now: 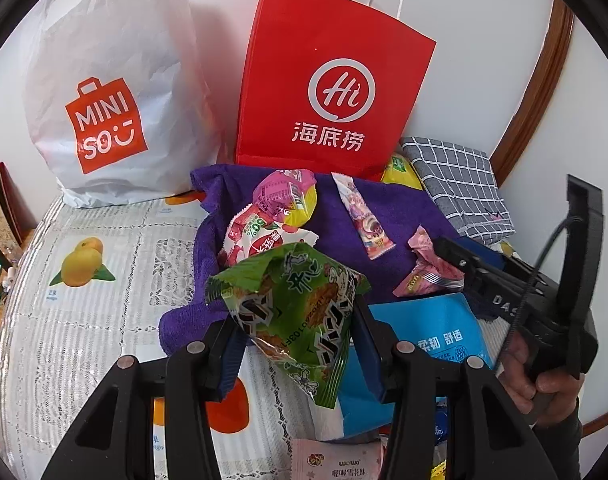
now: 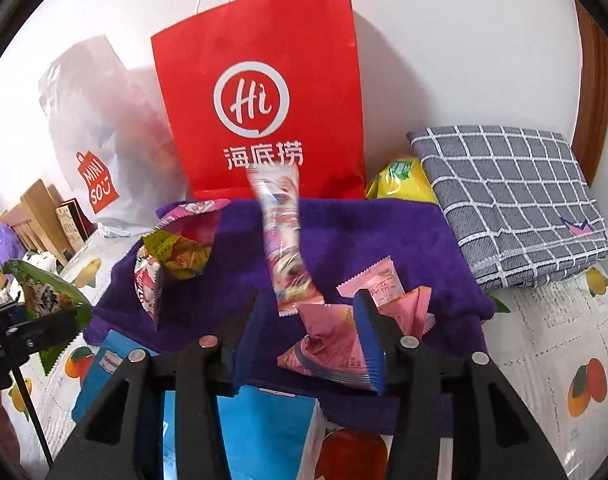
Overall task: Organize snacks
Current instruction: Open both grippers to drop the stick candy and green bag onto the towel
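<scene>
Green crinkly foil snack packet (image 1: pixel 292 316), light and slippery, sits low centre pinched by the left gripper (image 1: pixel 292 344) at its crimped edge, while the right gripper (image 2: pixel 304 332) gapes wide around pink wrappers (image 2: pixel 335 344) on the purple towel (image 2: pixel 383 240)

White wall (image 2: pixel 443 60) behind, evenly lit, soft shadows. Curved brown wood trim (image 1: pixel 543 80) along its right side. Table (image 1: pixel 84 312) covered in white lace-pattern cloth with fruit prints. Wooden furniture (image 2: pixel 32 208) at far left, partly blurred.
</scene>
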The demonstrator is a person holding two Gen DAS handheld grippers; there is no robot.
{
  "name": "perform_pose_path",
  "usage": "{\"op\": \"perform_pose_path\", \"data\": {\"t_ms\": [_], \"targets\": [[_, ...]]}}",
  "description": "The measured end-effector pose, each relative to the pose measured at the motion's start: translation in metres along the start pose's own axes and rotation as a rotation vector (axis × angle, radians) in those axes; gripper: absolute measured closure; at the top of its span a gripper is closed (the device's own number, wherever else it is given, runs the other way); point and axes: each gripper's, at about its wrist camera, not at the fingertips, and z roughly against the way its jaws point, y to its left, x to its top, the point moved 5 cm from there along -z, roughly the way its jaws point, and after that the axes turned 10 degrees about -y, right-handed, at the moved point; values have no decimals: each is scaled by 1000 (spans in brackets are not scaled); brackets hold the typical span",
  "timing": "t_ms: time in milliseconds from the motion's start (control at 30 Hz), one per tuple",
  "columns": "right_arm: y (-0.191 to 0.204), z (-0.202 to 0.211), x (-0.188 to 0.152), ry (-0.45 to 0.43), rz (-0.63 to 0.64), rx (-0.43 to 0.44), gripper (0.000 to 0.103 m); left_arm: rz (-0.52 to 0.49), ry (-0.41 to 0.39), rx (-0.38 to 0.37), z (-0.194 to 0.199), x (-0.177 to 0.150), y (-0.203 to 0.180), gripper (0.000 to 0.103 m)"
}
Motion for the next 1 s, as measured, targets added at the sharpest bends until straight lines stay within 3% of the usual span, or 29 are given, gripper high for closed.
{"op": "perform_pose_path", "data": {"t_ms": [400, 667, 800, 1000], "targets": [[-21, 23, 13, -60, -64, -26, 50, -17, 2, -22, -5, 17, -23, 56], [-39, 37, 16, -59, -129, -37, 50, -52, 32, 7, -43, 28, -44, 56], [-43, 43, 21, -81, -146, -33, 50, -42, 63, 26, -63, 26, -44, 56], [-45, 33, 15, -47, -138, -48, 50, -14, 113, 17, -84, 17, -44, 54]]}}
